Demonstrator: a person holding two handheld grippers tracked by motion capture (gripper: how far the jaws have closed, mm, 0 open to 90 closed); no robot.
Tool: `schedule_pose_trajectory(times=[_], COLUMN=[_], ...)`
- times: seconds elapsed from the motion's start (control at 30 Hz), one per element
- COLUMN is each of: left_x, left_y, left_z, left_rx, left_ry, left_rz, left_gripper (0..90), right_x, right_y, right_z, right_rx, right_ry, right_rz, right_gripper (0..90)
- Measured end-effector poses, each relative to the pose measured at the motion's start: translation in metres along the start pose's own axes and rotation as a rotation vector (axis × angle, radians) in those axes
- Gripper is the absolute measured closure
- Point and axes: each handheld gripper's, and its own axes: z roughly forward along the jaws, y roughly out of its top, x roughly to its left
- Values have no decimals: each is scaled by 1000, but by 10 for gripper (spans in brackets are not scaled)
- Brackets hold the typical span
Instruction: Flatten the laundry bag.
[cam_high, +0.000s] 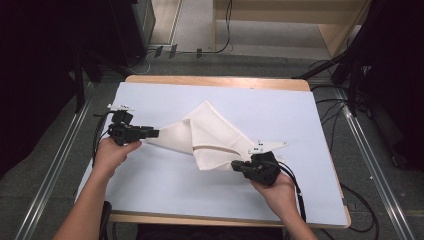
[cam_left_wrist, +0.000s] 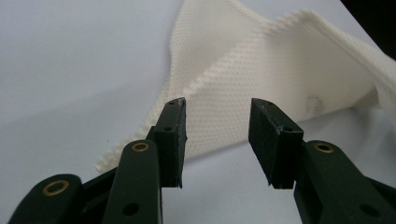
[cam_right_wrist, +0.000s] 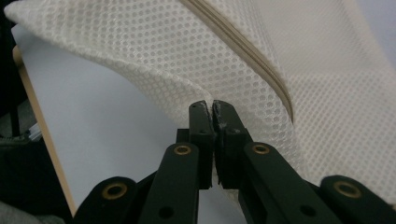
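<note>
White mesh cloth lay on the table; right gripper clamped its edge, left gripper gaped beside it.

Cloth cut off at top and right edges in right gripper view; pinched edge hidden between pads. Cloth's right end clipped in left gripper view. Forearms cropped at high view's bottom.

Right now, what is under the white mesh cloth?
The white mesh cloth lies on a pale blue table cover. Its raised fold shows this cover beneath. Whatever lies under the flat layers is hidden.
</note>
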Motion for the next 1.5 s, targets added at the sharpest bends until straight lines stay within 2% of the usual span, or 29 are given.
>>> schedule_pose_trajectory(times=[0.23,0.33,0.43,0.47,0.57,0.7,1.07,1.23,1.33,1.5], left_x=[2,1,1,1,0,0,-3,-10,-12,-9], left_y=[6,7,7,7,7,6,1,-6,-11,-25], left_z=[-1,0,-1,-1,1,2,4,7,5,0], left_rx=[-2,-1,-9,-8,2,8,30,46,44,40], left_ry=[7,13,11,9,16,19,36,47,69,103], left_rz=[5,6,4,3,10,10,20,26,27,8], left_gripper=[554,541,536,535,533,532,520,517,513,505], right_x=[7,10,12,11,3,-9,-39,-59,-72,-94], right_y=[-9,-9,-7,-5,0,7,34,42,45,50], right_z=[-1,-8,-20,-23,-27,-23,-1,13,22,35], right_rx=[24,5,-40,-55,-64,-61,-65,-61,-54,-31], right_ry=[21,28,10,7,-14,-37,-69,-77,-87,-134], right_rz=[-10,-4,-23,-15,4,12,-14,1,21,17], right_gripper=[815,735,724,719,715,699,661,655,642,623])
